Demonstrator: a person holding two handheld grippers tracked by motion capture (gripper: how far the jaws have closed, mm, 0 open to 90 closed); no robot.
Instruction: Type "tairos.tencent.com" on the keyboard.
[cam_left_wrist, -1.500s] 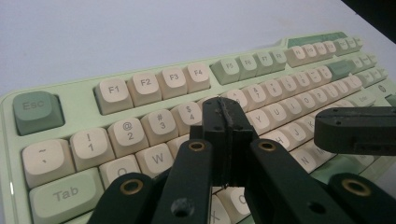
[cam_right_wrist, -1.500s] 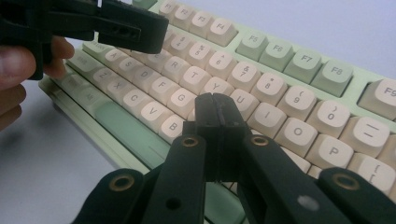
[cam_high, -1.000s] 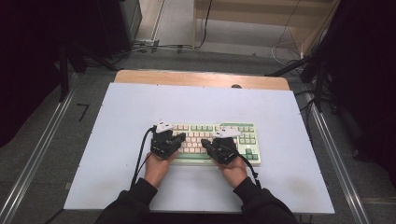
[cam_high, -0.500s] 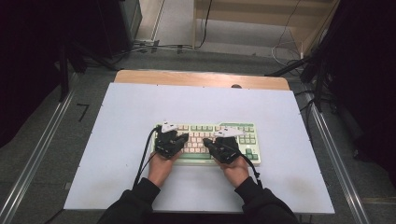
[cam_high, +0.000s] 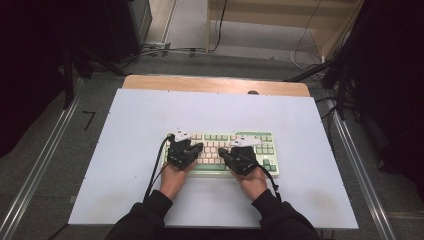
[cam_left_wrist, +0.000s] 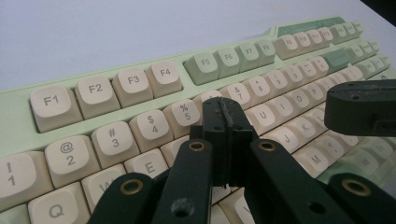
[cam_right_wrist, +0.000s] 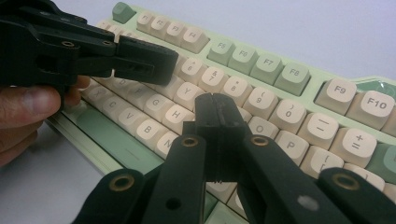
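Observation:
A pale green keyboard with cream and green keys lies at the middle of the white table. Both of my grippers hover low over its keys, pointing toward each other. My left gripper is shut with nothing in it, and in the left gripper view its tip sits above the number and top letter rows. My right gripper is also shut and empty. In the right gripper view its tip hangs over the keys near H and J, with the left gripper and a hand just beyond.
The table ends in a wooden strip at the far side. Metal rails run along both sides of it. Cables lie on the floor beyond. A black cable trails from the left gripper across the table.

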